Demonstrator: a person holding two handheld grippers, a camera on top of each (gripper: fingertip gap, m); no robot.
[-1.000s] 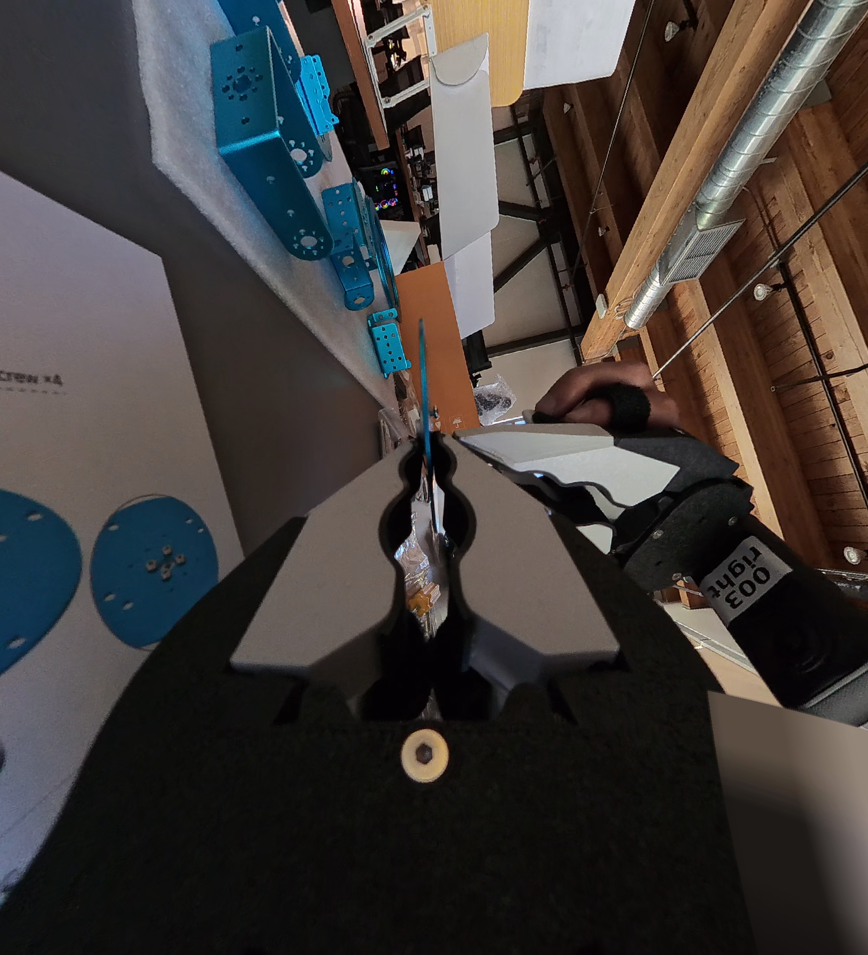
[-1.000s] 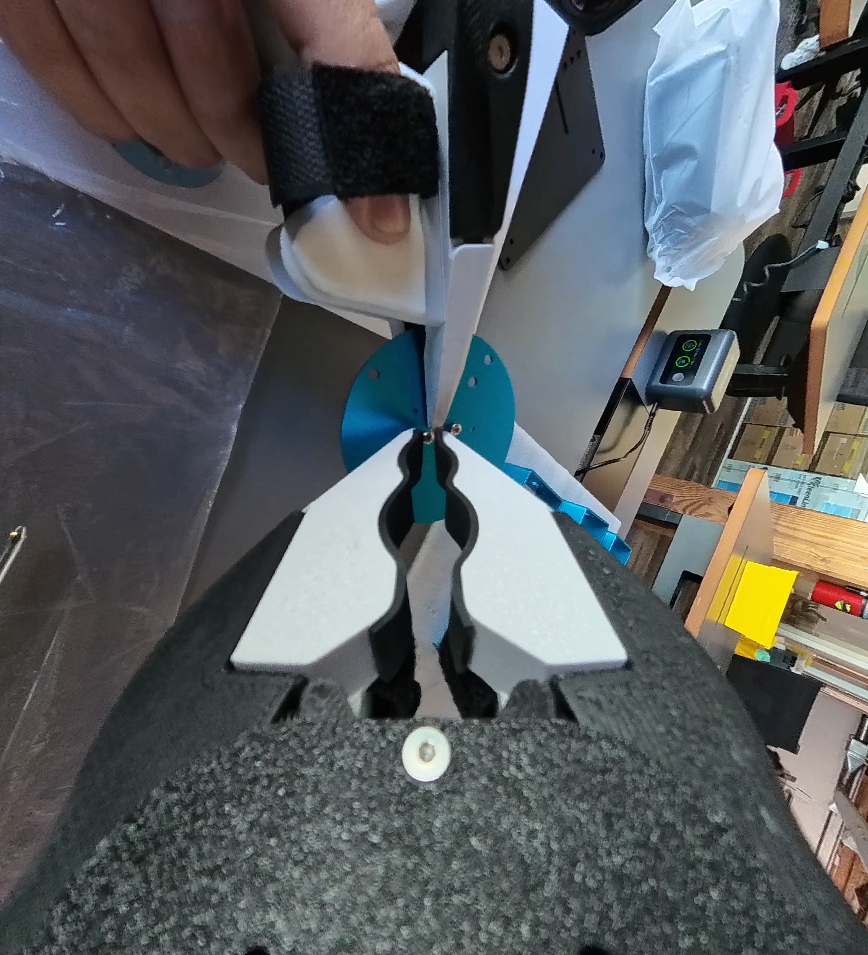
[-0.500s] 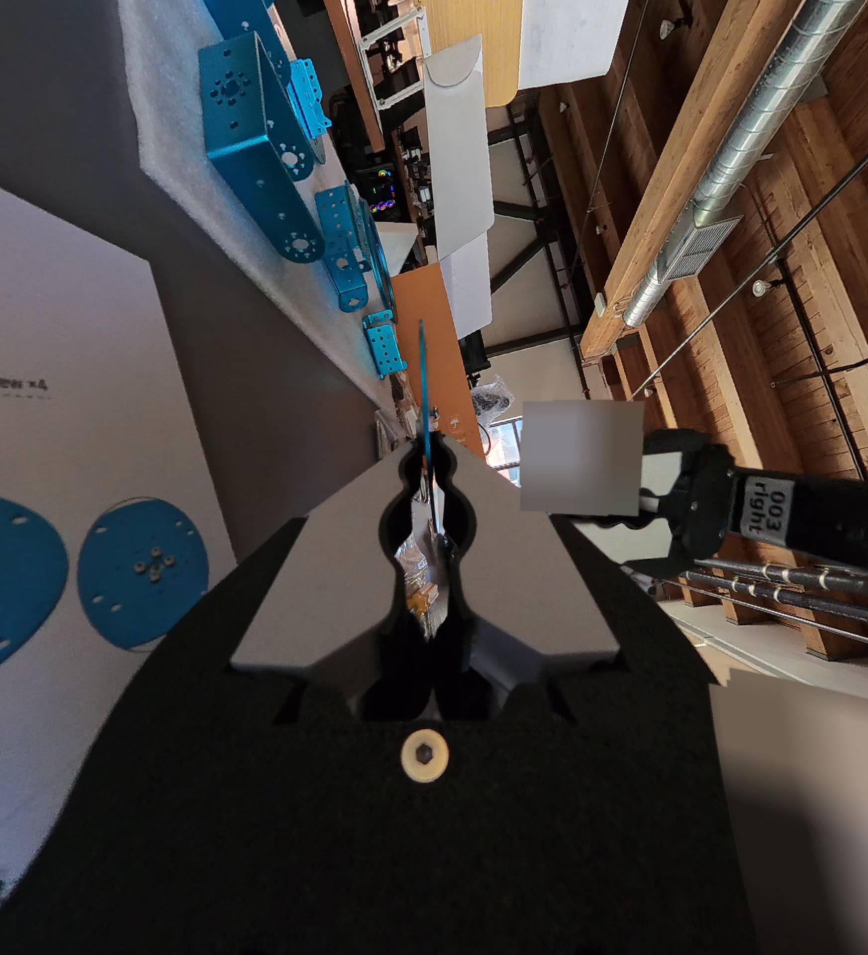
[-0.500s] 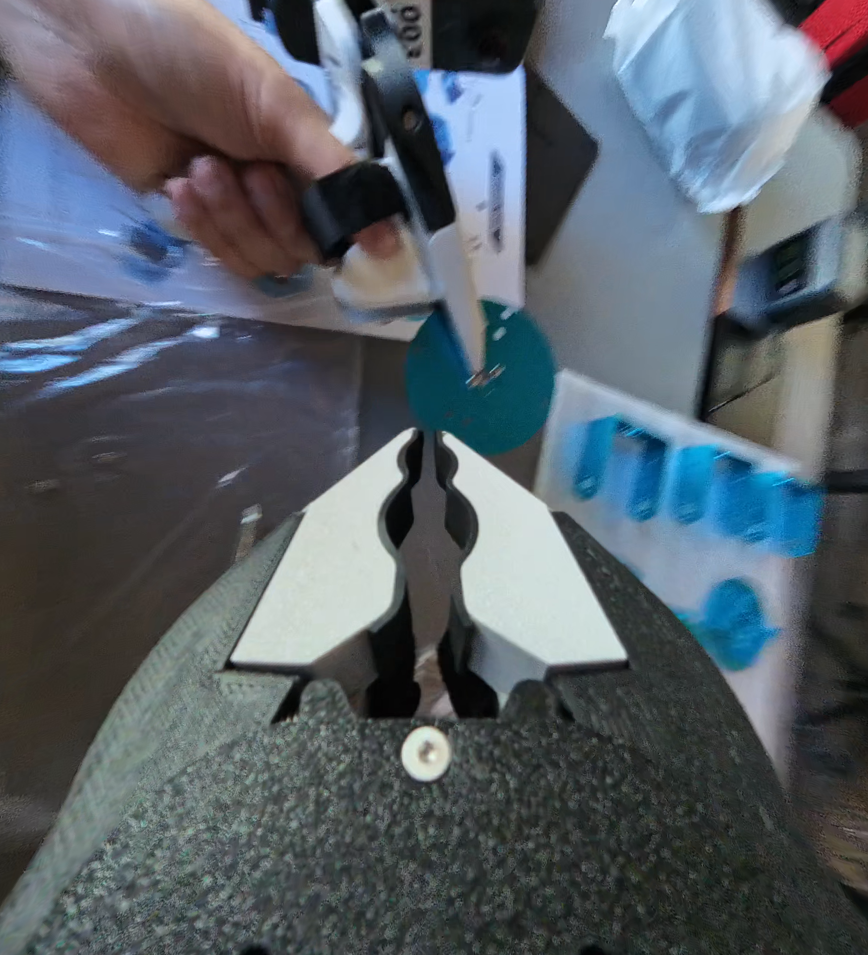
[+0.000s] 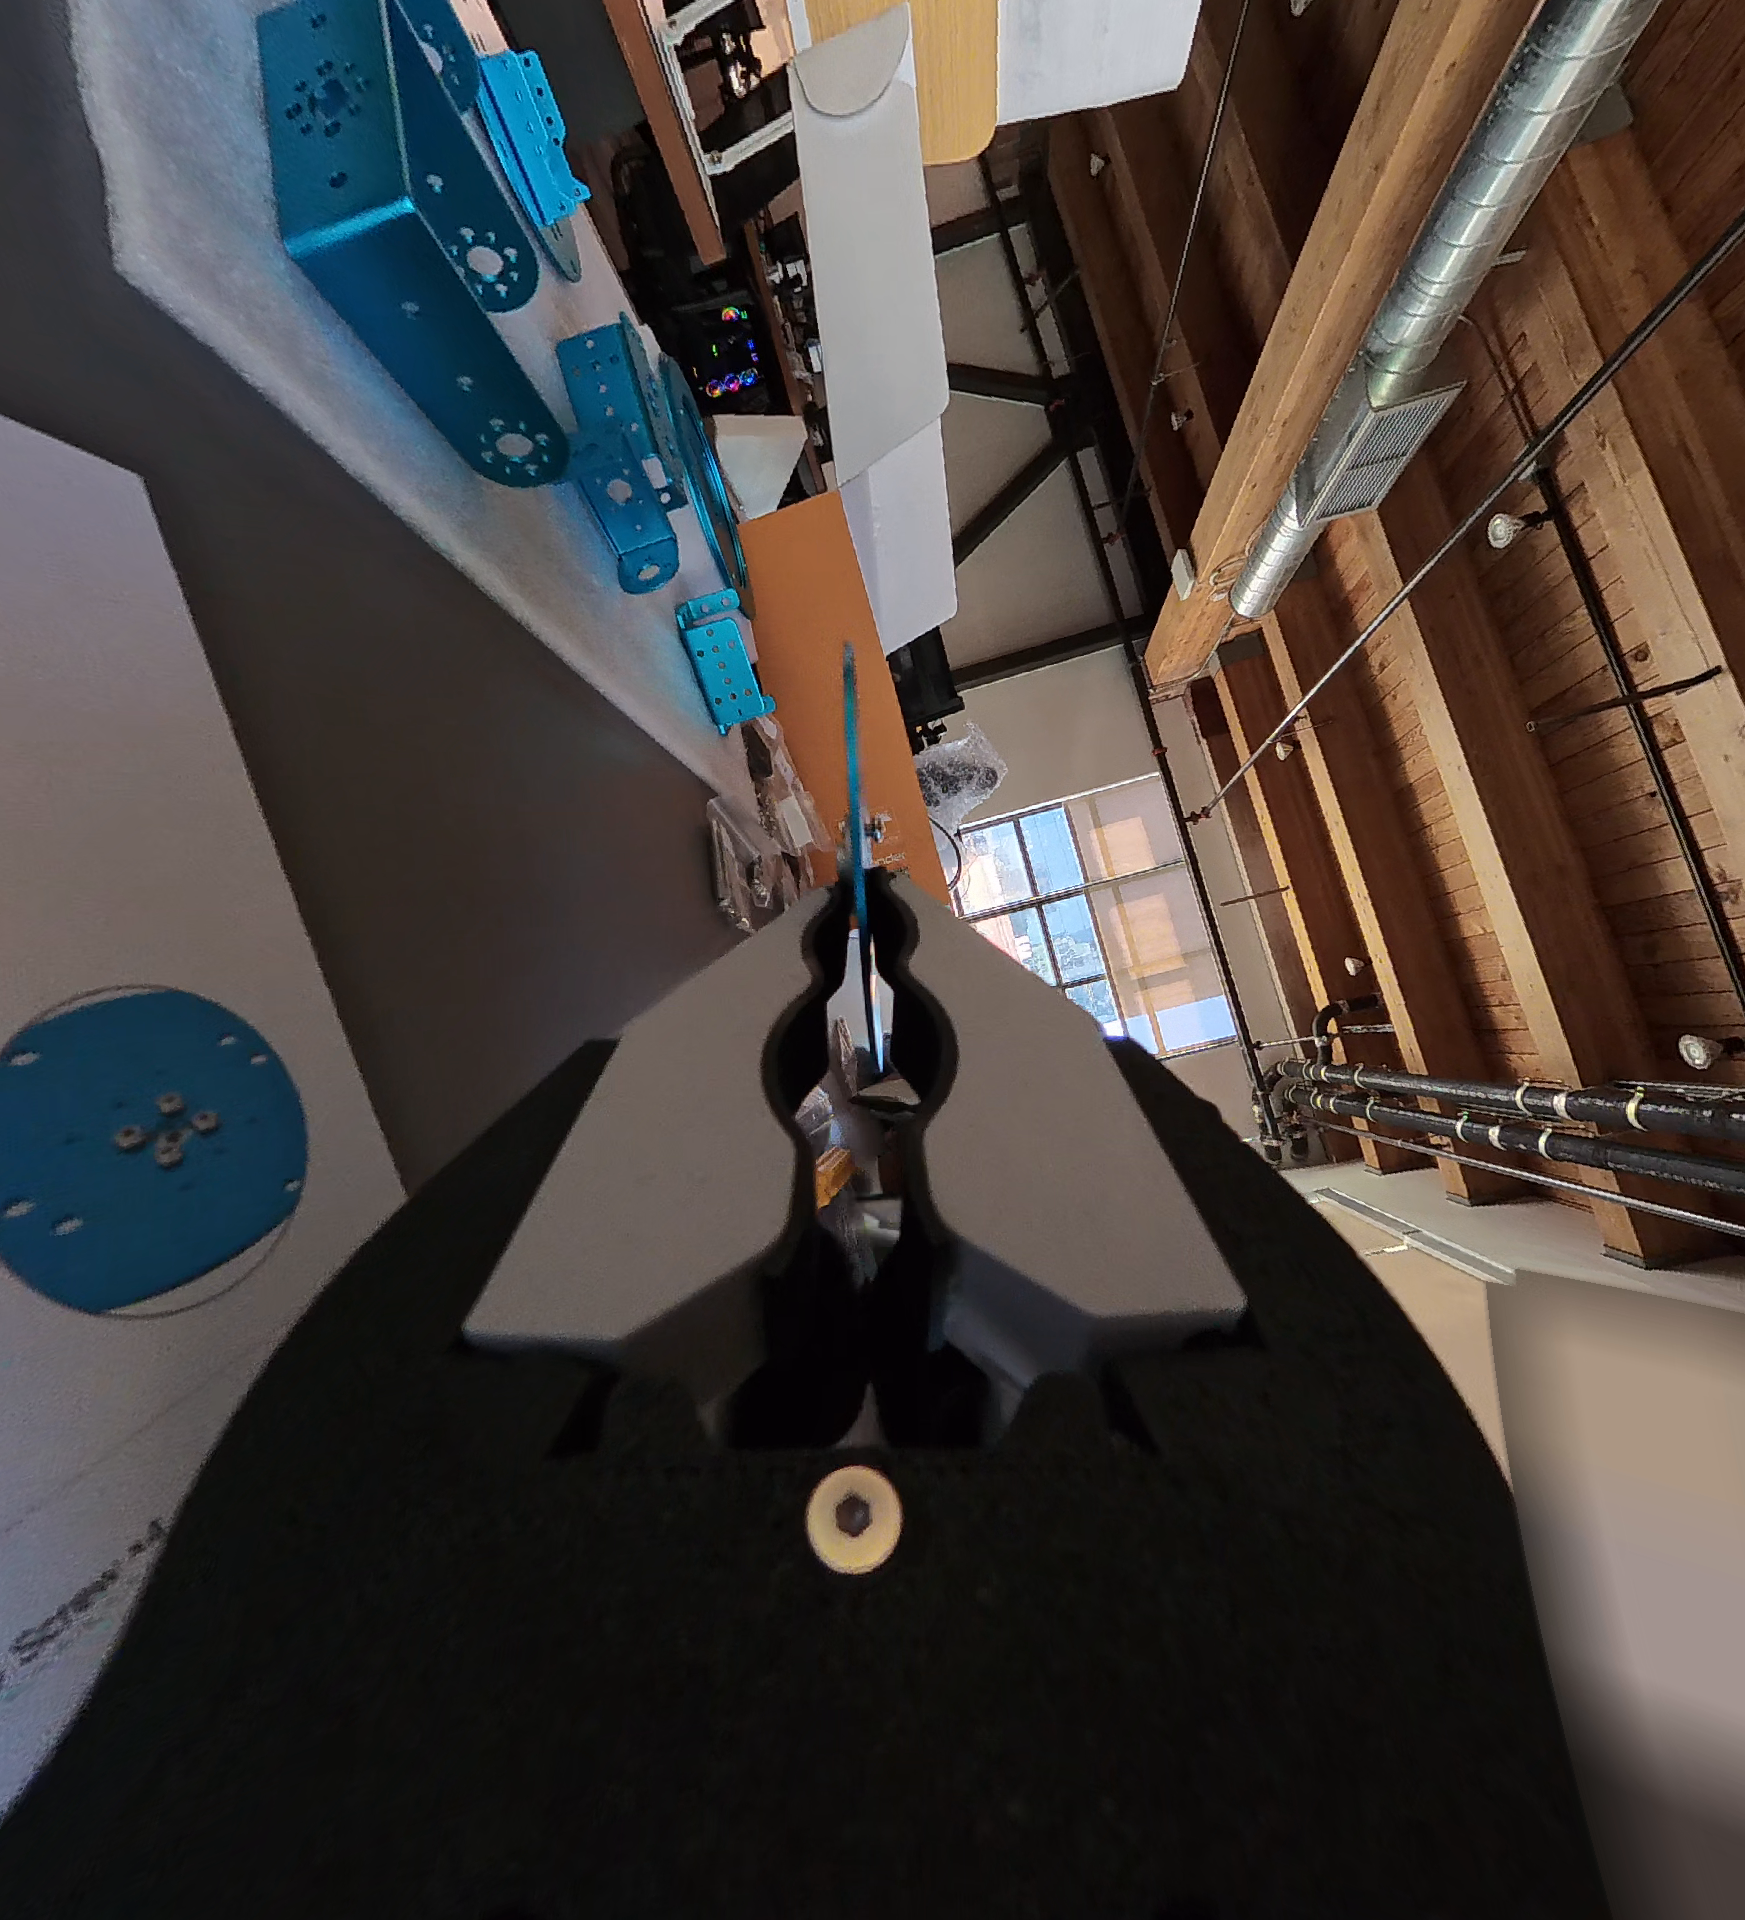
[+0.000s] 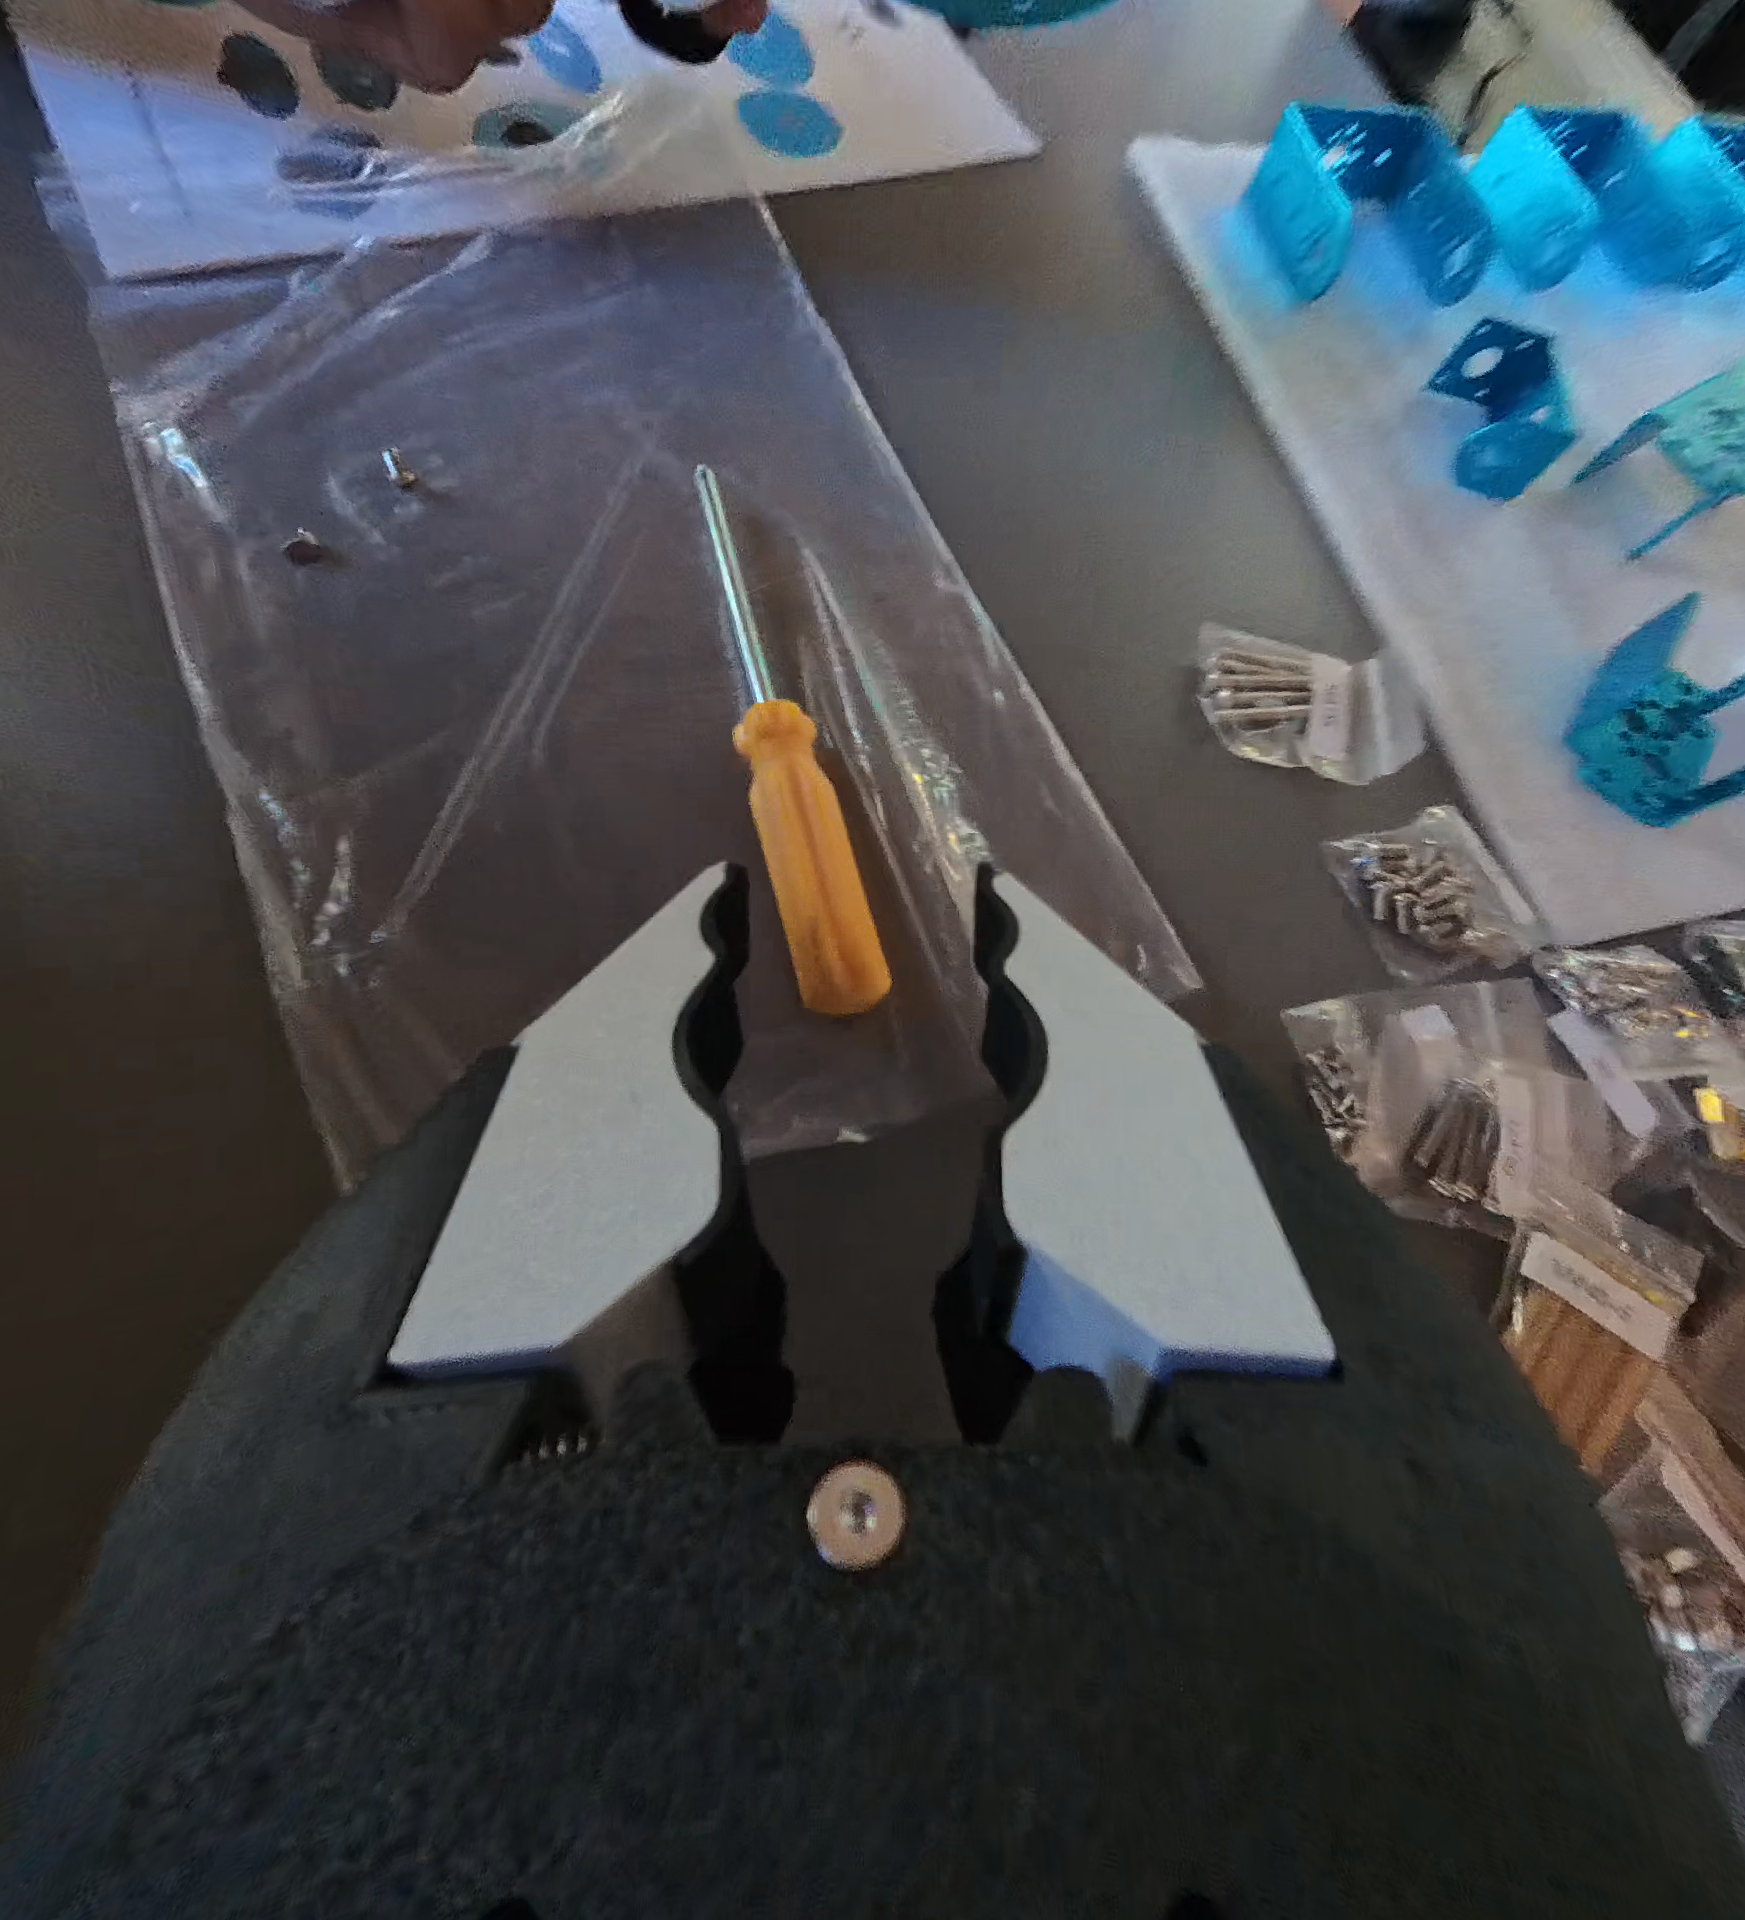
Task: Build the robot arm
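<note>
My left gripper (image 5: 863, 883) is shut on a thin blue metal disc (image 5: 850, 758), seen edge-on and held up off the table, with a small screw through it just past the fingertips. My right gripper (image 6: 860, 878) is open and empty, tilted down over a screwdriver (image 6: 816, 862) with an orange handle. The screwdriver lies on a clear plastic bag (image 6: 494, 582) on the dark table, its handle end between my right fingertips and its shaft pointing away. Two small screws (image 6: 398, 465) lie on the bag to the left.
A white foam sheet (image 6: 1533, 623) at the right carries several blue metal brackets (image 6: 1408, 197); it also shows in the left wrist view (image 5: 224, 208). Small bags of screws (image 6: 1294, 696) lie along the right. A white instruction sheet (image 5: 68, 831) lies at the far side. Spacing between my two grippers at the tips: around 20 centimetres.
My right gripper has left the blue disc, swung away and down to the table, and opened over the screwdriver. My left gripper still holds the disc, nearly still.
</note>
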